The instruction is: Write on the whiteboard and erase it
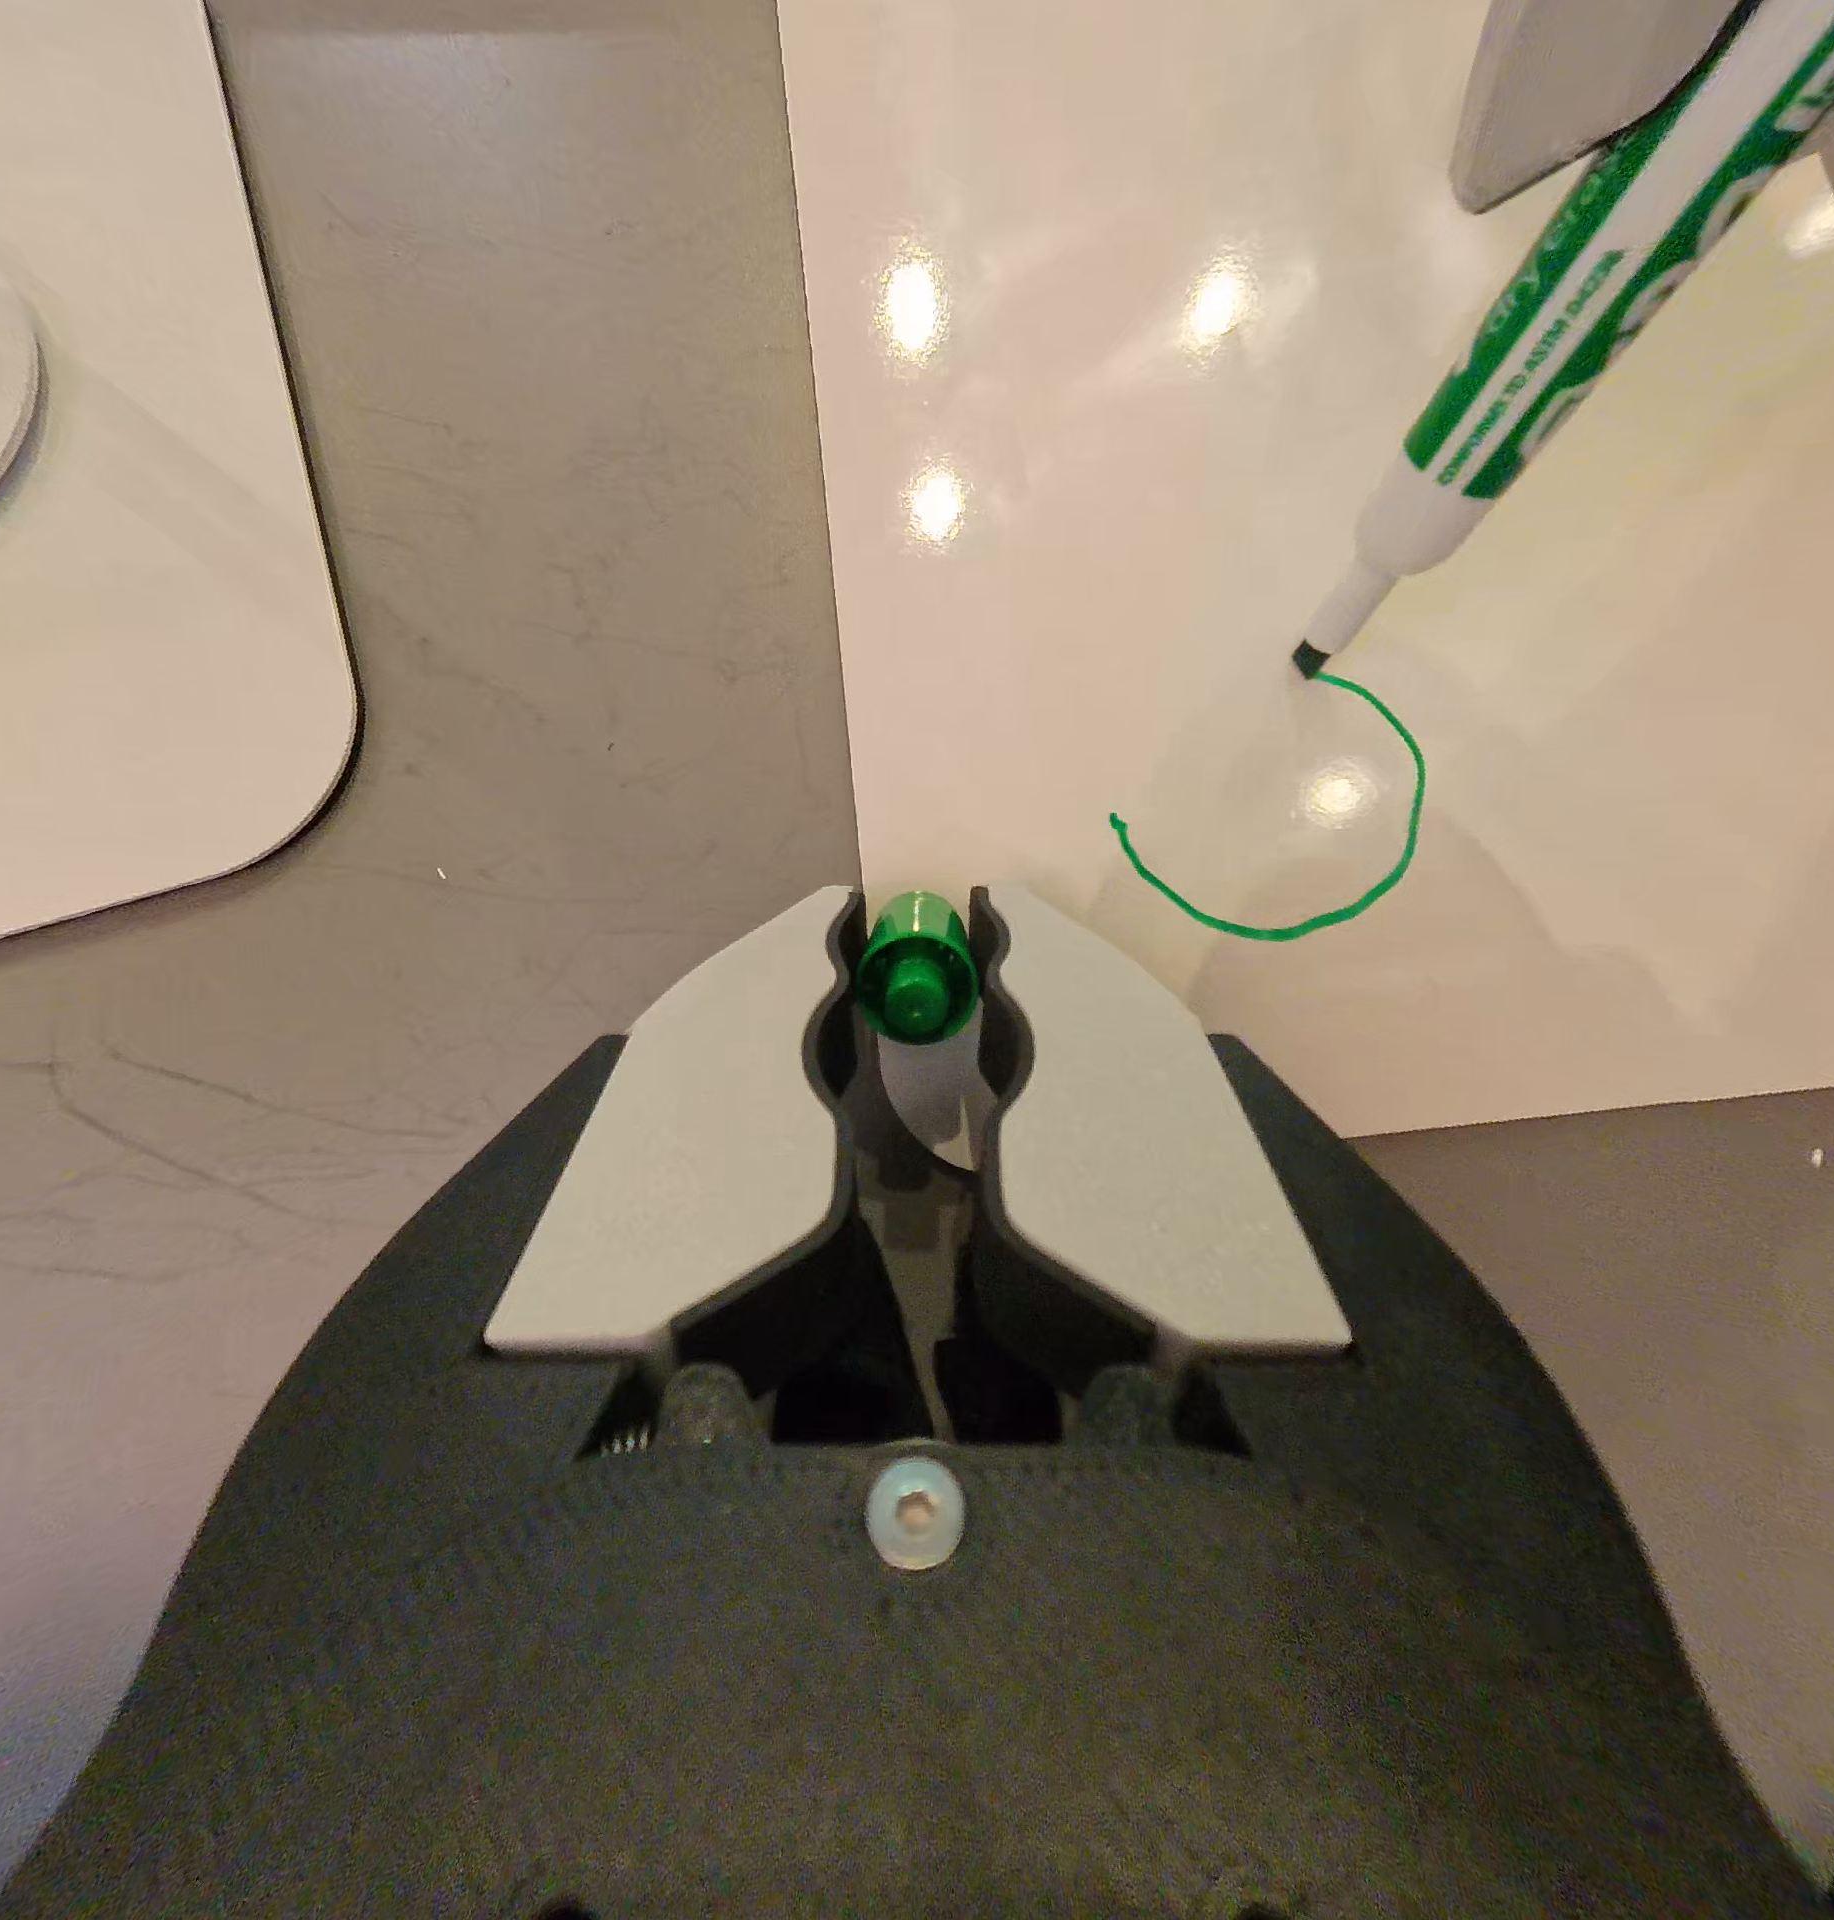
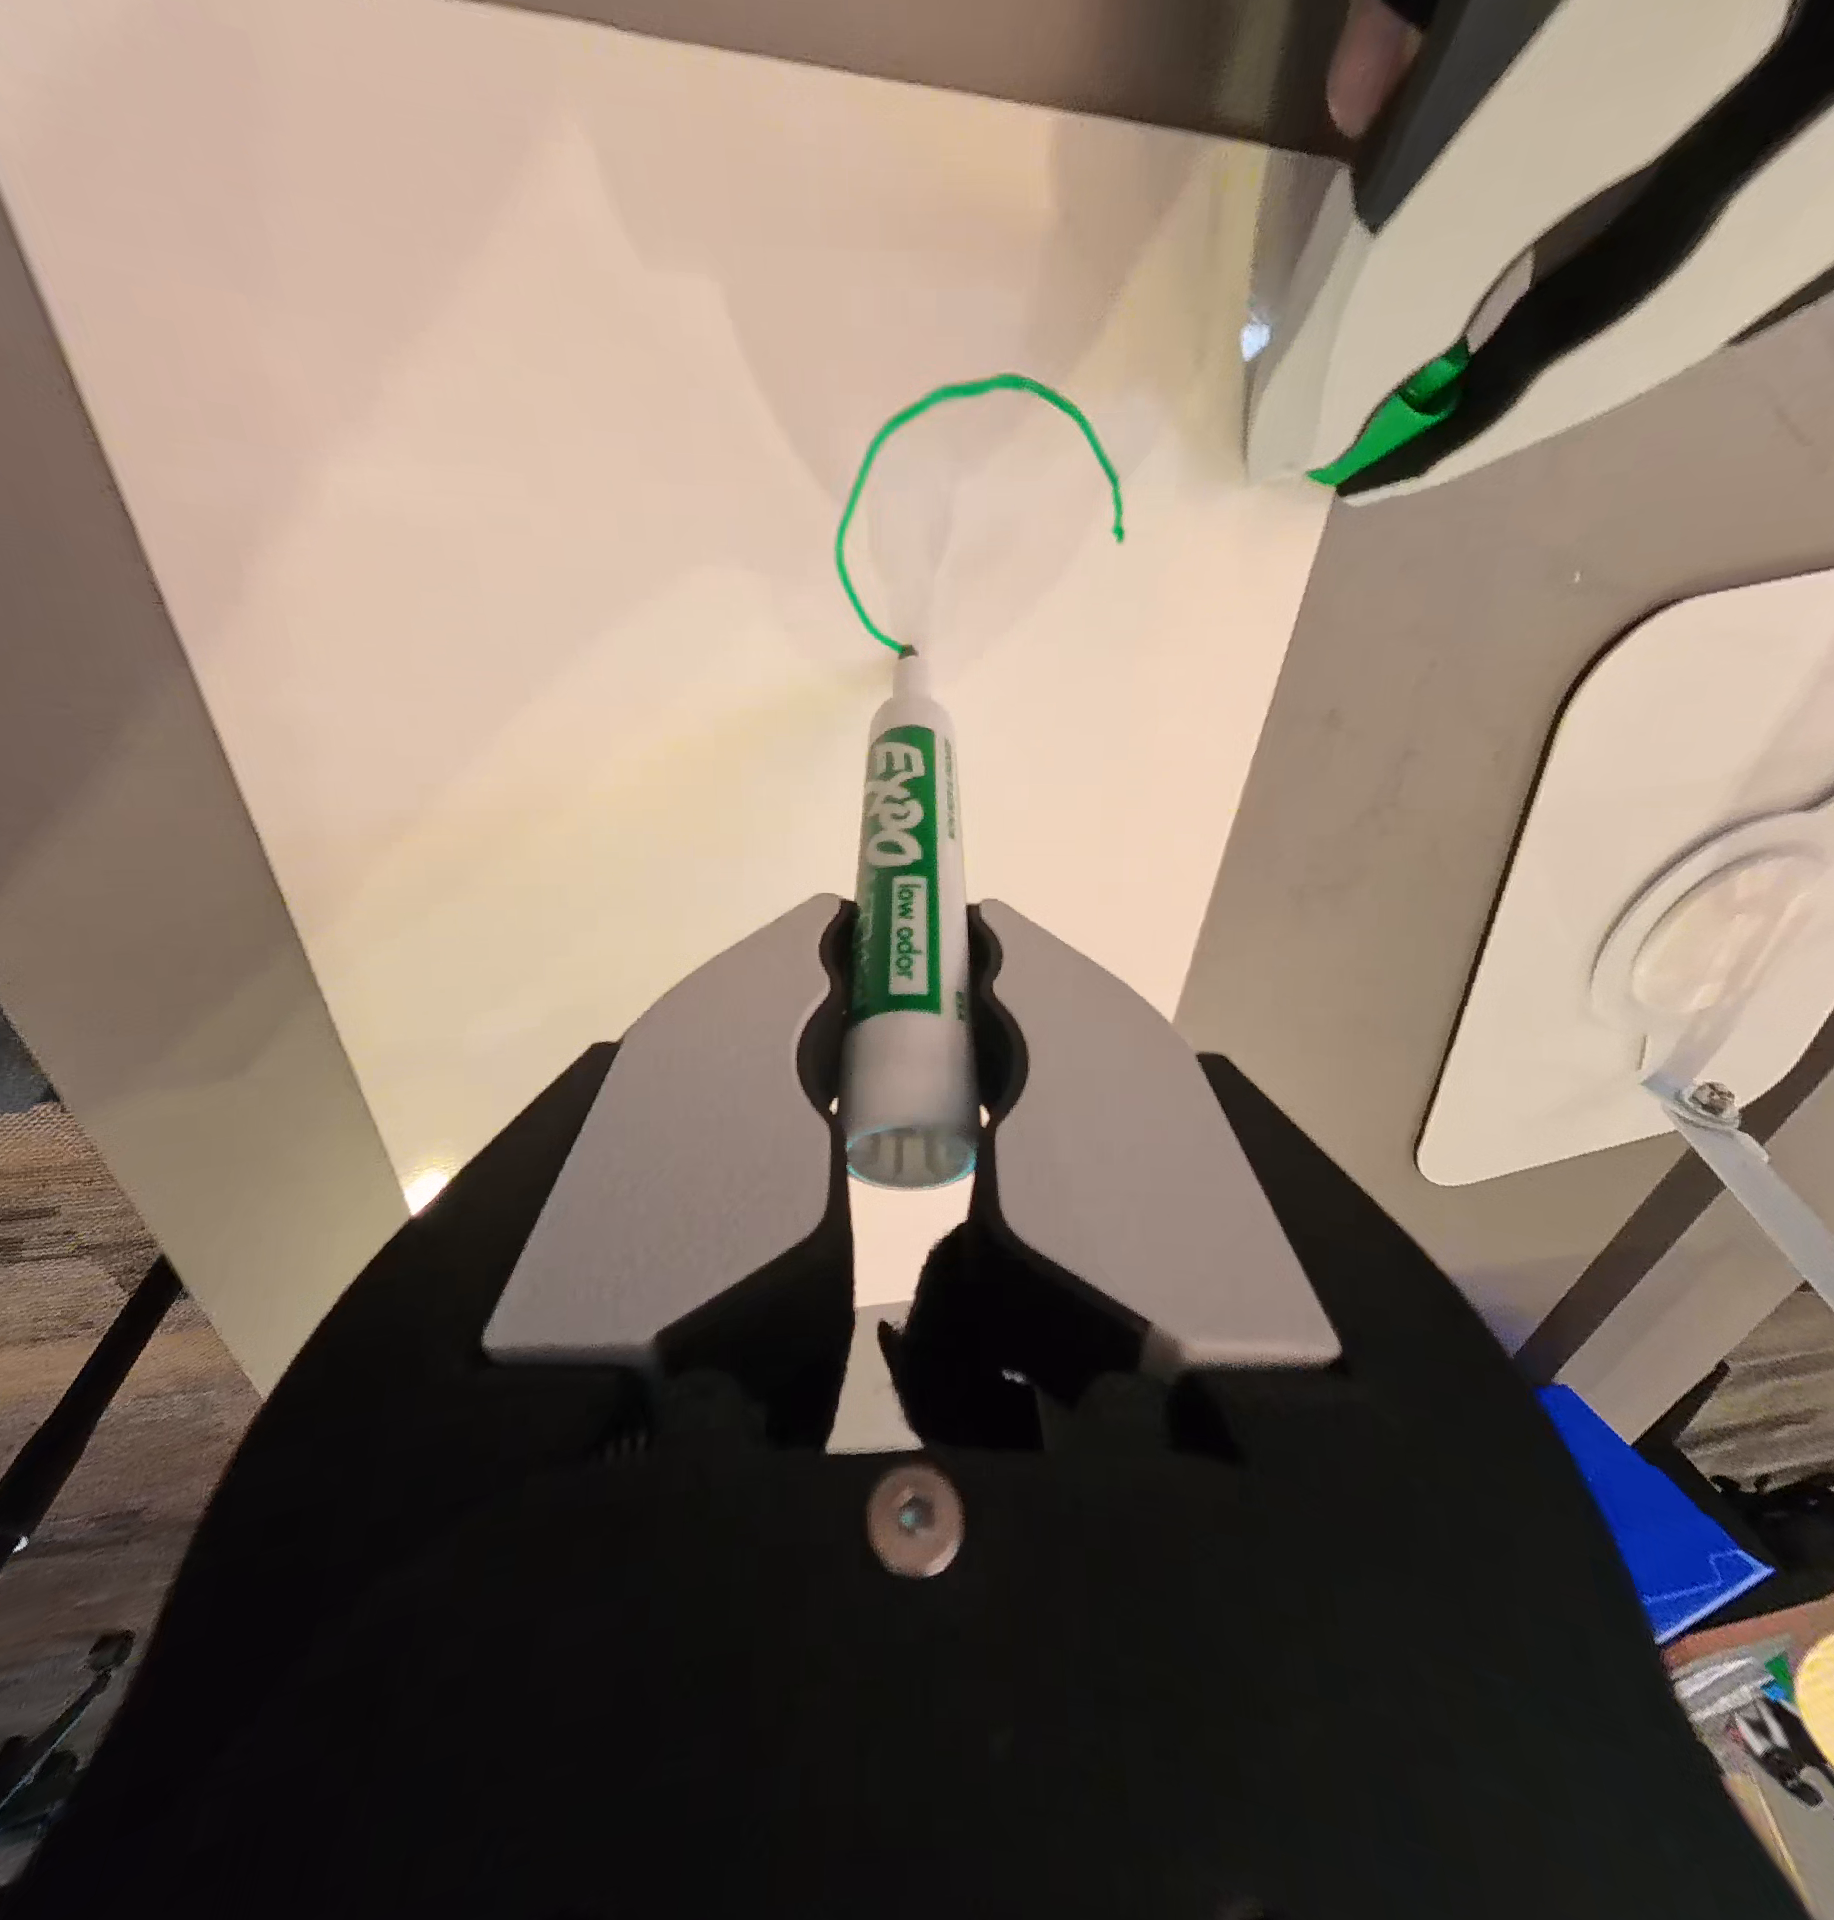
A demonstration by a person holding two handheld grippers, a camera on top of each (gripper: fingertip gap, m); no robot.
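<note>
Right gripper (image 2: 908,997) clamped on white-and-green plastic marker (image 2: 905,883), tip touching glossy white whiteboard (image 2: 477,520) at a curved green line (image 2: 980,387); left gripper (image 1: 918,971) pinching, apparently firmly, green plastic cap (image 1: 915,982) over board's edge.

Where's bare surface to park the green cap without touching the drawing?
Free: the grey tabletop between the whiteboard edge and the white rounded panel. Crowded: around the green curve, where the marker tip rests. The left claw grips the cap.
</note>
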